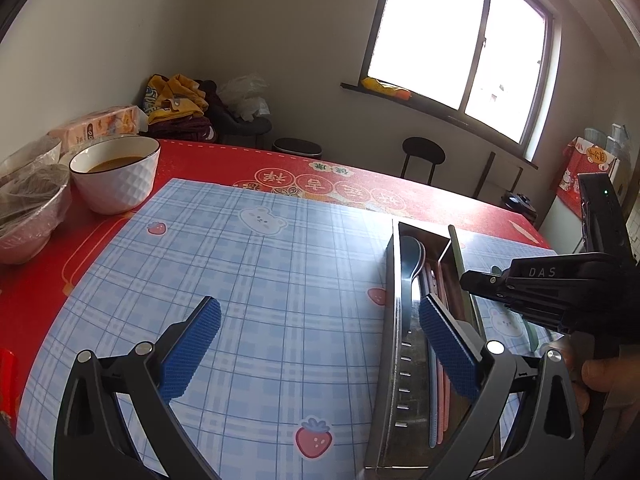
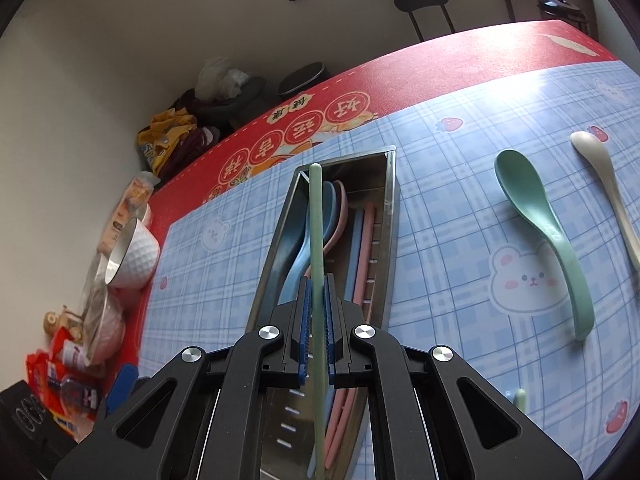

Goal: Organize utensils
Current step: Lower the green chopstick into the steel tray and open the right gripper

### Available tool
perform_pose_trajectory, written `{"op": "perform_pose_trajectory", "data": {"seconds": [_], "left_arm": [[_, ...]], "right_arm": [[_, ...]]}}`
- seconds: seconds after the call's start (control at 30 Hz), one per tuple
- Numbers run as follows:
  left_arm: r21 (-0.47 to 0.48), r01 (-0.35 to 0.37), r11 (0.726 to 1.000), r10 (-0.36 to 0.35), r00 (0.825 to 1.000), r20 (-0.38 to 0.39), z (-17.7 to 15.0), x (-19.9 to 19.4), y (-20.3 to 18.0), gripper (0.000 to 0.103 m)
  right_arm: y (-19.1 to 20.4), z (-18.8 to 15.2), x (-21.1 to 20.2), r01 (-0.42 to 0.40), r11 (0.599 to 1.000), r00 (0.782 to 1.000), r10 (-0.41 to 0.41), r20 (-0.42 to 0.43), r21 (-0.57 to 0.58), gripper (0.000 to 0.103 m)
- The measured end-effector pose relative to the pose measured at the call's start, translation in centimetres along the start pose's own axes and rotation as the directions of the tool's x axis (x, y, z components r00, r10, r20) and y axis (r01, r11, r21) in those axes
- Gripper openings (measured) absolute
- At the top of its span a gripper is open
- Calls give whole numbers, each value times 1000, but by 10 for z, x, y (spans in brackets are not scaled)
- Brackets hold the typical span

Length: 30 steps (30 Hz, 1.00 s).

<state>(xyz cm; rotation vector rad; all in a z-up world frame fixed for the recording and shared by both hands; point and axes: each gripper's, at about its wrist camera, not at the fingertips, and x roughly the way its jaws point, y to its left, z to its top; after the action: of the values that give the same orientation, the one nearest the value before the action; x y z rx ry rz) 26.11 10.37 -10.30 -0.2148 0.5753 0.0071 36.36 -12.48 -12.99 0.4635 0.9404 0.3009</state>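
Observation:
A steel utensil tray (image 2: 390, 200) lies on the blue plaid mat; it shows too in the left wrist view (image 1: 394, 360). It holds blue and pink spoons (image 2: 326, 216) in one compartment and blue and pink chopsticks (image 2: 362, 248) in the other. My right gripper (image 2: 317, 304) is shut on a green chopstick (image 2: 316, 220) and holds it lengthwise above the tray. A green spoon (image 2: 540, 224) and a cream spoon (image 2: 608, 176) lie on the mat to the right. My left gripper (image 1: 320, 340) is open and empty, left of the tray, its right finger over the tray.
A white bowl of brown liquid (image 1: 116, 176) and covered bowls (image 1: 28, 208) stand at the table's far left on the red cloth (image 1: 360, 184). Snack packets (image 2: 60, 380) lie near the left edge. A black stool (image 1: 423, 158) stands beyond the table.

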Motion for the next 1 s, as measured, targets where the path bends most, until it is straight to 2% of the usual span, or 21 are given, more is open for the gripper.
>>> {"op": "perform_pose_trajectory", "data": {"seconds": [0.3, 0.43, 0.73, 0.87, 0.9, 0.93, 0.97, 1.0], "left_arm": [[0, -6, 1000, 6, 1000, -9, -1, 2, -1, 97], [-5, -9, 1000, 9, 1000, -18, -1, 4, 0, 97], [10, -8, 1000, 9, 1000, -18, -2, 4, -4, 97], [9, -3, 1000, 3, 1000, -9, -2, 2, -4, 97], [12, -2, 1000, 2, 1000, -6, -2, 2, -5, 97], [16, -1, 1000, 1, 1000, -3, -2, 0, -6, 97], [22, 2, 1000, -2, 1000, 1, -3, -1, -7, 97], [28, 3, 1000, -4, 1000, 5, -3, -2, -9, 97]], "right_arm": [[-3, -7, 3, 22, 1000, 1000, -22, -16, -19, 6], [-2, -9, 4, 56, 998, 998, -56, -20, -26, 7], [-9, -6, -17, 64, 997, 998, -63, 22, -46, 8], [-17, -7, -35, 80, 992, 995, -74, 64, -98, 10], [-20, -8, -40, 93, 989, 993, -83, 80, -119, 21], [-23, -9, -46, 107, 984, 990, -93, 102, -140, 45], [-27, -11, -53, 120, 980, 987, -100, 130, -158, 56], [-33, -13, -61, 130, 975, 982, -102, 158, -179, 57]]}}
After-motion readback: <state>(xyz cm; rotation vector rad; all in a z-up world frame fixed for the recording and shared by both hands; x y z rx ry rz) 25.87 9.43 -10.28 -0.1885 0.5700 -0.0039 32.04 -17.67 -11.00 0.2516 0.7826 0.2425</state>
